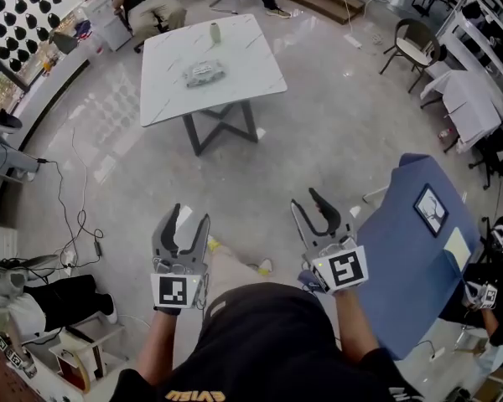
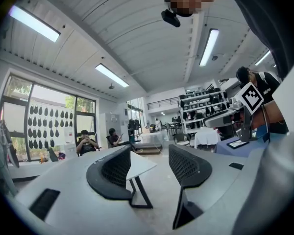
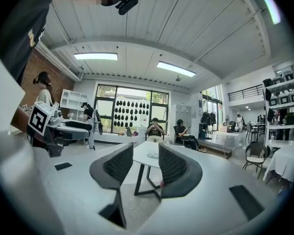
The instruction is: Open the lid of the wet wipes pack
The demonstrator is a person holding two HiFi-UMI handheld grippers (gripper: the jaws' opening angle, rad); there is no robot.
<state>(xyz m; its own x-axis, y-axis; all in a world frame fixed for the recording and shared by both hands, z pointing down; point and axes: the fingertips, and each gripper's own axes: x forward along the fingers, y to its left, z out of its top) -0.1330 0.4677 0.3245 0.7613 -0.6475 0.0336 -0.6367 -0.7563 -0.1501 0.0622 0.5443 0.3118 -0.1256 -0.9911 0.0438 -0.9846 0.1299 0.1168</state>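
Note:
The wet wipes pack [image 1: 204, 74] lies on a white marble table [image 1: 235, 86] across the room, far ahead of both grippers. A small white cylinder [image 1: 215, 32] stands behind it. In the head view my left gripper [image 1: 190, 214] and right gripper [image 1: 303, 197] are held close to my body over the floor, pointing toward the table. Both are open with nothing between the jaws. In the right gripper view the pack [image 3: 152, 154] shows as a small pale shape on the table [image 3: 143, 160], seen through the gap of the right gripper [image 3: 146, 161]. The left gripper [image 2: 149, 163] frames the table's edge [image 2: 139, 166].
A blue panel [image 1: 415, 258] stands close at my right. Cables [image 1: 75, 220] trail over the floor at the left. People sit behind the table [image 1: 151, 2]. A chair [image 1: 412, 44] and shelving [image 1: 486, 23] are at the far right.

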